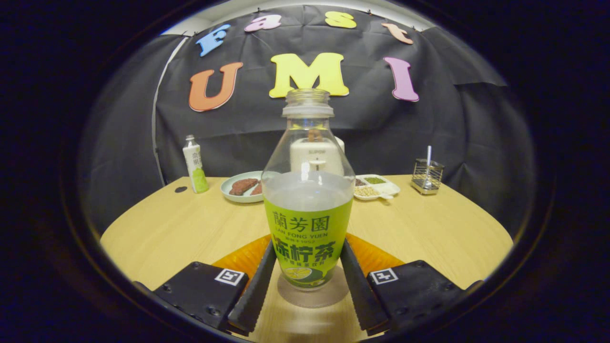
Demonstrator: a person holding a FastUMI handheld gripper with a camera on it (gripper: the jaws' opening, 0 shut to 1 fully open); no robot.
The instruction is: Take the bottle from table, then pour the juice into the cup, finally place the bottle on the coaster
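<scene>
Round wooden table (419, 228) spreads wide; orange mat (243, 257) lies near, under the action; and there's the juice bottle (308, 209), uncapped, upright on a pale round coaster (312, 294), dead centre between the fingers; gripper (307, 278) has its jaws flanking the bottle's lower label, very close, though I cannot tell whether both are pressing; far behind sit a plate of food (242, 186), a divided snack tray (376, 186), a small white bottle (195, 164) at far left, a wire holder (427, 176) at far right; risk now, I reckon: a crooked pull-back nudges the open bottle and it tips, spilling
</scene>
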